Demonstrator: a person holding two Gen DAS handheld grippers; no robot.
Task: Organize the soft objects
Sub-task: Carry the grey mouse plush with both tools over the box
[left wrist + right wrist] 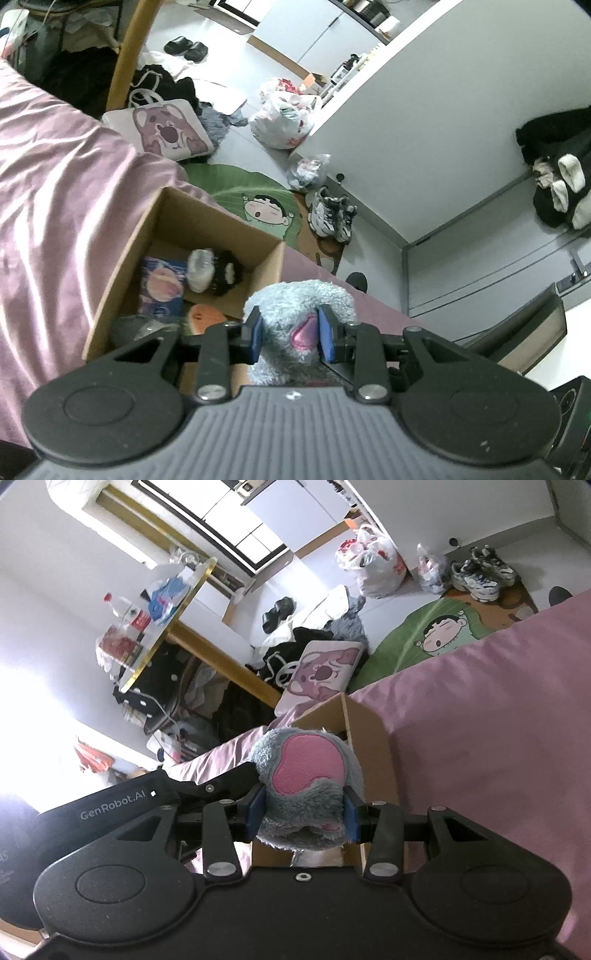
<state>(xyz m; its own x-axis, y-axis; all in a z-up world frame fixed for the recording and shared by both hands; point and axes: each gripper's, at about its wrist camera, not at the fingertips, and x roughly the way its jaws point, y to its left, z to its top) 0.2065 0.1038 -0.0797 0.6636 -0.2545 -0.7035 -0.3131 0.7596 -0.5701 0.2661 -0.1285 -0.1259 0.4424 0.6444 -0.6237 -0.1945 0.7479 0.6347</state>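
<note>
plush: grey-blue fluffy toy [295,317] with pink patches, held in the air at the near corner of the box, clamped from both sides by the two grippers
left gripper [290,334]: blue pads [256,334] pressed into the plush fur on both sides, squeezing it; a pink patch sits against the right pad
right gripper [304,814]: also clamped on the plush [303,775], large pink patch facing the camera, fur bulging above and below the fingers
other gripper in right view: black body marked GenRobot.AI, coming in from the left, touching the same plush
box: open cardboard box [207,236] on the bed, just ahead-left of the plush; in the right wrist view the box [365,738] sits directly behind the plush
box contents: black-and-white fuzzy item [225,273], clear-wrapped white item [201,269], blue packet [162,288], orange piece [205,315] near the front wall
bed: pink sheet [55,206], wrinkled, box resting on it
floor: green cartoon mat [255,206] beyond the bed edge, sneakers [332,218] at its far end, pink bear cushion [166,133], plastic bags [284,118] by the wall
</note>
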